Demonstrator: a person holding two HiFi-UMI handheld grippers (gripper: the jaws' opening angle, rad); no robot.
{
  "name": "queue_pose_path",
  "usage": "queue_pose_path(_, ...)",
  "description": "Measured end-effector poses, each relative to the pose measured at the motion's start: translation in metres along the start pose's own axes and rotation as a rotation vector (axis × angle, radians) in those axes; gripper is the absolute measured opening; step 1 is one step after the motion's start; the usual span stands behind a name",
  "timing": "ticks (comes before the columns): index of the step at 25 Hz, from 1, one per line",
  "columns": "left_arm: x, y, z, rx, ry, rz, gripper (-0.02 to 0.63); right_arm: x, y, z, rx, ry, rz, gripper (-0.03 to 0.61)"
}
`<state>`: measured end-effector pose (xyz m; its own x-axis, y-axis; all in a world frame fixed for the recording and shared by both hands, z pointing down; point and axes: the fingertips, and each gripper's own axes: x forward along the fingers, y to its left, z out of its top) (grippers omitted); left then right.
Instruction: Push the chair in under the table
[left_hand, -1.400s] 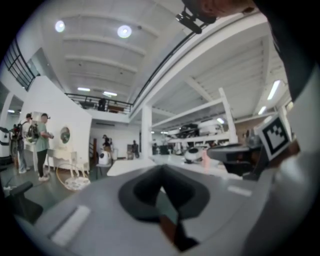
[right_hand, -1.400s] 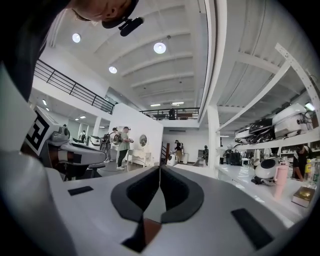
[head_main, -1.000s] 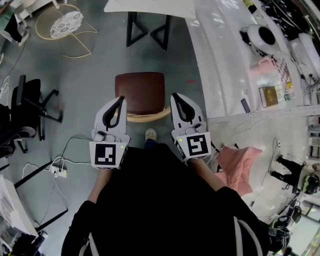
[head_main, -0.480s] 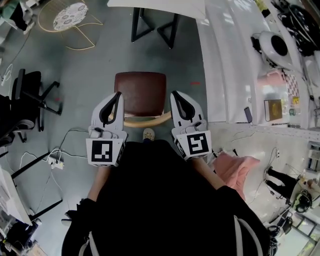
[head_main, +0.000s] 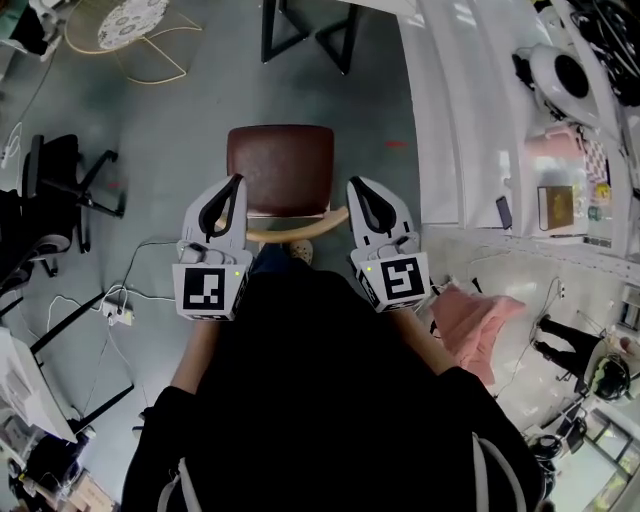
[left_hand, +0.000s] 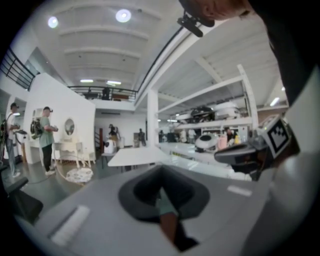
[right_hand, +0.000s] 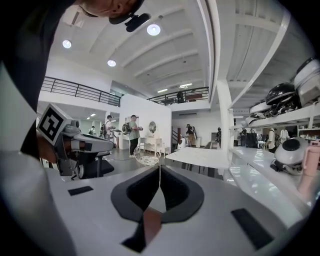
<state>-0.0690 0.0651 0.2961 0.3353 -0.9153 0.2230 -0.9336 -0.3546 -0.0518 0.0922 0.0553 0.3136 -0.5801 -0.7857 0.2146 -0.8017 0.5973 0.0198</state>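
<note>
Fully closed, empty: left tongs (head_main: 237, 182), right tongs (head_main: 353, 185).

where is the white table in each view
head view: table at the top edge, mostly its black legs showing
left gripper view: table left of centre, white top
right gripper view: table right of centre
shared landmark: the round wire stand, left of the table in every view

One brown chair (head_main: 280, 168), two grippers (left gripper (head_main: 238, 183), right gripper (head_main: 353, 184)), one black office chair (head_main: 55, 172), one pink cloth (head_main: 480, 322)
</note>
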Motion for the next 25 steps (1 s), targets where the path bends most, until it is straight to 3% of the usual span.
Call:
queue_pose_path(4, 0.009, -0.003, -0.018, 0.011, 0.007, -0.054, 0.008, 0.001, 0.004, -0.016, -0.009, 0.039, 0.000, 0.021)
queue_pose_path(25, 0.006, -0.012, -0.177, -0.035, 0.318, -0.185, 0.009, 0.009, 0.031, -0.152, -0.081, 0.312, 0.127, 0.021)
